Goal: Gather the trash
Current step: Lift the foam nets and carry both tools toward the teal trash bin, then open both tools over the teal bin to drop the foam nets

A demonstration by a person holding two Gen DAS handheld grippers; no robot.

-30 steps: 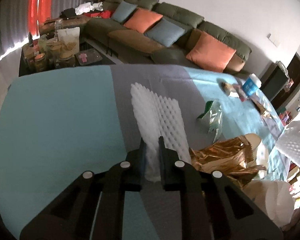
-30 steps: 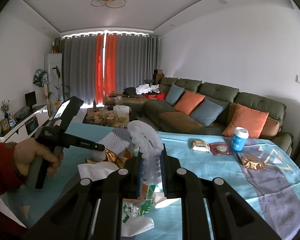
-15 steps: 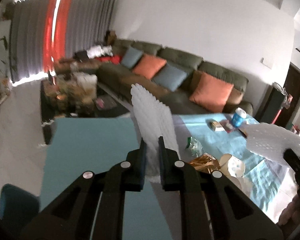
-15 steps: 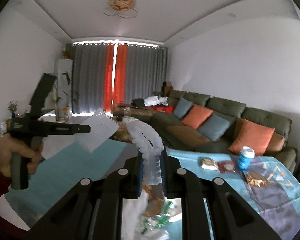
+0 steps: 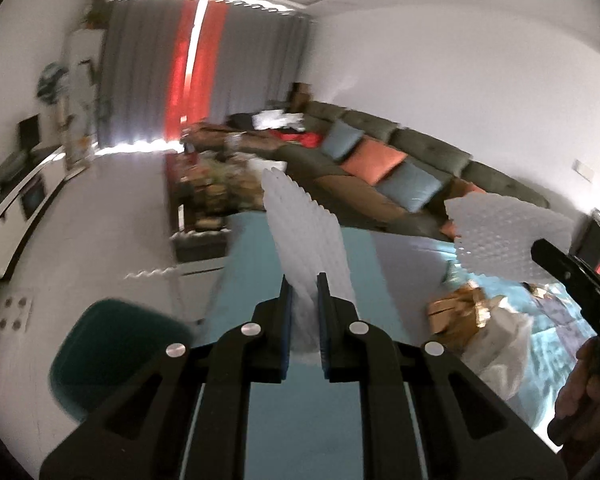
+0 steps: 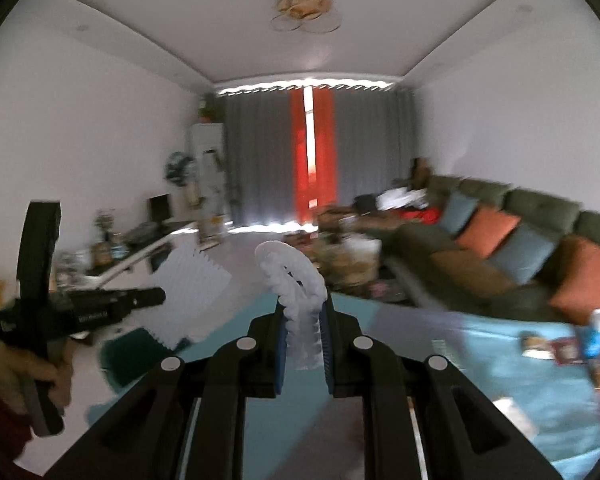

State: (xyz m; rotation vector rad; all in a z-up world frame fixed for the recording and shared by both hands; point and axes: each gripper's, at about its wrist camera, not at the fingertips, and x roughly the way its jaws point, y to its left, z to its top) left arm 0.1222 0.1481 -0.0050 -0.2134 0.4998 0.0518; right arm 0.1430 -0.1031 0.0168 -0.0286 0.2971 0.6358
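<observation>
Two white foam fruit nets are being held in the air above the blue-clothed worktop [image 5: 300,420]. The left claw [image 5: 301,300] is clamping one flat foam net [image 5: 304,236] upright; the right claw [image 6: 302,320] is pinching a curled foam net [image 6: 292,276]. Crumpled gold wrappers [image 5: 460,308] are lying near the worktop's right edge, and a blue can [image 6: 598,330] is standing toward its far right corner.

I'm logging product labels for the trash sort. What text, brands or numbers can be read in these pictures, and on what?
None can be read.
Left gripper body: white lettering, too blurred.
Right gripper body: faint marking, too blurred.
Blue can on the table: label smeared by motion.
Snack packets beside it: print too small and blurred.
</observation>
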